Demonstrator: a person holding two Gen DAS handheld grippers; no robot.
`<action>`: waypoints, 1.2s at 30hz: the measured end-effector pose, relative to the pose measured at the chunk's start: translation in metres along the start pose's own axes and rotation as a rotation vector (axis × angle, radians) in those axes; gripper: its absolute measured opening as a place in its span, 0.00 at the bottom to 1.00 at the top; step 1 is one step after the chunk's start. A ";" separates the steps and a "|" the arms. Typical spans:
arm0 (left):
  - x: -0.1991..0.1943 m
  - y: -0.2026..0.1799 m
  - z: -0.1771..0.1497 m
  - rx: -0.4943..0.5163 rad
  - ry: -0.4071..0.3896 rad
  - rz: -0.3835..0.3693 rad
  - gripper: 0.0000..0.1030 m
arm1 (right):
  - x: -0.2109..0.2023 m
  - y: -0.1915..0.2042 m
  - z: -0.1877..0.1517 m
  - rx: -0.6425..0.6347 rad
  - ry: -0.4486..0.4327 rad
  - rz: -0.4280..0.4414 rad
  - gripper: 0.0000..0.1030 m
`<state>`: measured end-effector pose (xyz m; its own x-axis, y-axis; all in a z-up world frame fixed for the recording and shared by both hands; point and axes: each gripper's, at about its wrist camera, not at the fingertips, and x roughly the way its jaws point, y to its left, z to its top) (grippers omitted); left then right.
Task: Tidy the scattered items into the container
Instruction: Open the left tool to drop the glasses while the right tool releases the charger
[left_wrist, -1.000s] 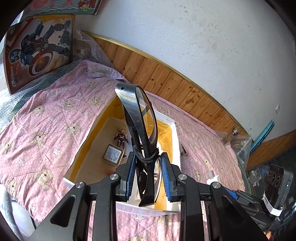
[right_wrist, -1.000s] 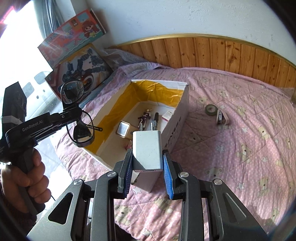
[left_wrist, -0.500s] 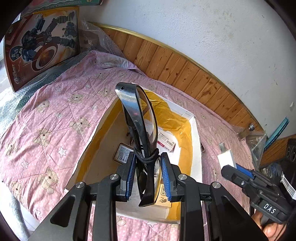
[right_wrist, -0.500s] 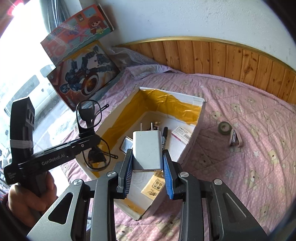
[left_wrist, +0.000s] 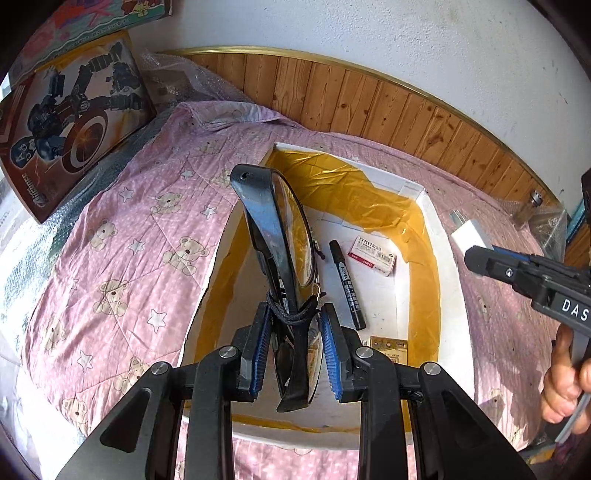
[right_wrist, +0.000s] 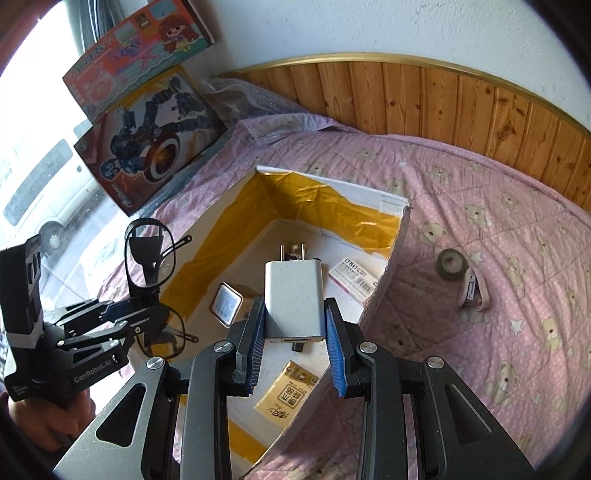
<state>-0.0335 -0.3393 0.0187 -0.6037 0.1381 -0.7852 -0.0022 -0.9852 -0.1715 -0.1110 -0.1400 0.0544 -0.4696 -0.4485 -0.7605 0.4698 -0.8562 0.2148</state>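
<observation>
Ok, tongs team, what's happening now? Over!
Left tongs shut on glasses, over the box. Right tongs shut on white charger, also above the box. Tape roll and stapler on the quilt. Nothing blocking.

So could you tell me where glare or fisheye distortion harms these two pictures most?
Right wrist view: the window at left is blown out white, washing out detail there. Left wrist view: evenly lit, but the glasses in the left gripper loom large and block part of the box; both views bend the wooden panelling into an arc.
</observation>
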 end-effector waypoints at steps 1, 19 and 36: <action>0.001 -0.001 -0.001 0.009 0.005 0.002 0.27 | 0.003 -0.001 0.002 -0.003 0.007 0.000 0.31; 0.035 0.008 -0.003 0.161 0.115 0.055 0.27 | 0.062 -0.016 0.023 -0.048 0.106 -0.047 0.31; 0.041 0.021 0.003 0.126 0.119 0.054 0.41 | 0.078 -0.019 0.033 -0.030 0.118 -0.080 0.30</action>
<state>-0.0606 -0.3546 -0.0160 -0.5066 0.0884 -0.8576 -0.0770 -0.9954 -0.0571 -0.1815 -0.1671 0.0110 -0.4159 -0.3441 -0.8418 0.4573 -0.8792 0.1334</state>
